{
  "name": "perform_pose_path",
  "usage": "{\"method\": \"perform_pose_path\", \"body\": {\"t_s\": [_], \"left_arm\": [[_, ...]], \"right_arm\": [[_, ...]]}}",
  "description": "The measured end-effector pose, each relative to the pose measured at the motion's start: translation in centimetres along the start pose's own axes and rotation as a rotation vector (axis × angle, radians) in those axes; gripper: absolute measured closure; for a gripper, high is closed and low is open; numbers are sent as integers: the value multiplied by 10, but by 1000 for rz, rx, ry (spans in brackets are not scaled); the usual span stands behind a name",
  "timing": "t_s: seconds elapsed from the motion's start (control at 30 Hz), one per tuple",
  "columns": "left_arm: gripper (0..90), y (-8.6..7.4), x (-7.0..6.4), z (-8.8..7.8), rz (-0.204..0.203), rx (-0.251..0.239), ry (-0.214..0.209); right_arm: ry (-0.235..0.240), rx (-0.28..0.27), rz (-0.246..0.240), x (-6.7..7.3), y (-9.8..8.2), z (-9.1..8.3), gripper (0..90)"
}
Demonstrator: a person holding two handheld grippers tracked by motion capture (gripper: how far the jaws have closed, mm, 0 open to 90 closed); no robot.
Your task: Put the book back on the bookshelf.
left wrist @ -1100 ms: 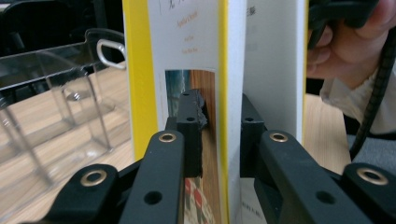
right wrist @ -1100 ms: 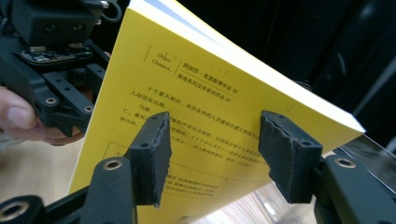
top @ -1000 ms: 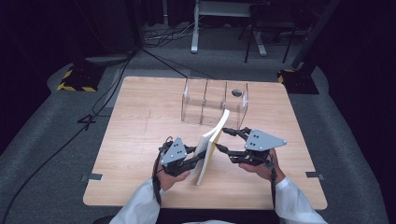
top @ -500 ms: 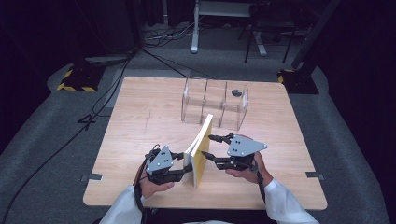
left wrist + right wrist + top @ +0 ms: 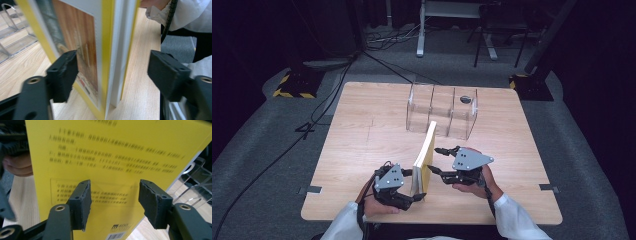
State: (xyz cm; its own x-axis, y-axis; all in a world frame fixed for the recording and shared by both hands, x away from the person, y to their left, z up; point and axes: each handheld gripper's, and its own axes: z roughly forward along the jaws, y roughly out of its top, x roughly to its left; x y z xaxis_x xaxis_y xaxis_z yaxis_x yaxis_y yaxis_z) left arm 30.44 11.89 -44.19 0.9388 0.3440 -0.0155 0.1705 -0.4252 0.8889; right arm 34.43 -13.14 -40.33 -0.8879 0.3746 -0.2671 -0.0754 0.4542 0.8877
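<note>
Looking down from the high view, I have the table [image 5: 362, 130] first, pale wood, with a clear rack [image 5: 442, 111] standing toward its far side. Nearer me, a yellow book [image 5: 426, 159] stands on its bottom edge between my two tools, well short of the rack and apart from it.

I judge the book stiff enough to stand but tippy: thin, glossy covers that look slick, and a page block that could fan or sag if pinched at one corner. It seems light. My choice would be to take it low across the spine side, both covers inside the jaws, so the pages stay shut.

The left gripper [image 5: 406, 196] sits at the book's near bottom corner. In the left gripper view its jaws stand wide, one to each side of the book [image 5: 110, 50], neither pad pressing it.

The right gripper [image 5: 436, 160] faces the back cover. In the right gripper view its jaws are spread and hold nothing, with the printed cover [image 5: 112, 160] just beyond them; whether the tips touch it I cannot tell.
</note>
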Motion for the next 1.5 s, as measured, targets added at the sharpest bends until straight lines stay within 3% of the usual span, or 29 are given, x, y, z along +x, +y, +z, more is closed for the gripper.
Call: {"method": "perform_pose_path", "body": {"t_s": [0.1,0.13,0.17,0.27,0.37,0.47,0.5,0.63,0.83,0.87,0.9,1.03,1.1,1.17,1.23,1.27,1.3,1.33,1.5], "left_arm": [[206,2,-2,3,-13,-2,18],[206,4,-5,7,-34,-7,58],[206,4,-5,7,-34,-7,58],[219,5,-8,16,-34,13,145],[319,4,-7,21,-48,13,205],[395,1,-3,20,-76,-8,186],[395,-1,-3,20,-71,-23,185],[562,-4,-4,15,-37,-35,206],[721,-7,4,8,-45,-42,227],[749,-10,9,6,-72,-56,197],[751,-11,11,5,-74,-62,183],[753,-10,13,5,-46,-52,157],[752,-9,13,5,-29,-46,123],[751,-8,13,5,-13,-41,91],[750,-8,12,5,-4,-38,69],[749,-7,12,5,10,-33,58],[749,-7,12,5,10,-33,58],[748,-8,12,4,5,-39,45],[747,-9,15,3,-1,-39,34]], "right_arm": [[-1,6,2,1,-2,2,441],[1,9,14,1,-4,3,441],[1,9,14,1,-4,3,441],[-2,13,18,1,-6,5,440],[-9,17,19,1,-7,5,434],[-7,13,29,0,-8,4,432],[-7,13,29,0,-8,4,431],[-13,5,56,-4,-12,2,415],[-26,-3,78,-10,-21,-5,407],[-40,0,87,-14,-27,-10,406],[-46,2,95,-16,-30,-12,405],[-68,18,122,-24,-40,-18,402],[-79,31,140,-31,-47,-22,397],[-41,19,184,-41,-58,-27,386],[-28,14,193,-44,-60,-27,380],[11,11,207,-48,-64,-27,359],[11,11,207,-48,-64,-27,359],[52,10,197,-49,-66,-26,368],[122,1,181,-48,-66,-18,376]]}}
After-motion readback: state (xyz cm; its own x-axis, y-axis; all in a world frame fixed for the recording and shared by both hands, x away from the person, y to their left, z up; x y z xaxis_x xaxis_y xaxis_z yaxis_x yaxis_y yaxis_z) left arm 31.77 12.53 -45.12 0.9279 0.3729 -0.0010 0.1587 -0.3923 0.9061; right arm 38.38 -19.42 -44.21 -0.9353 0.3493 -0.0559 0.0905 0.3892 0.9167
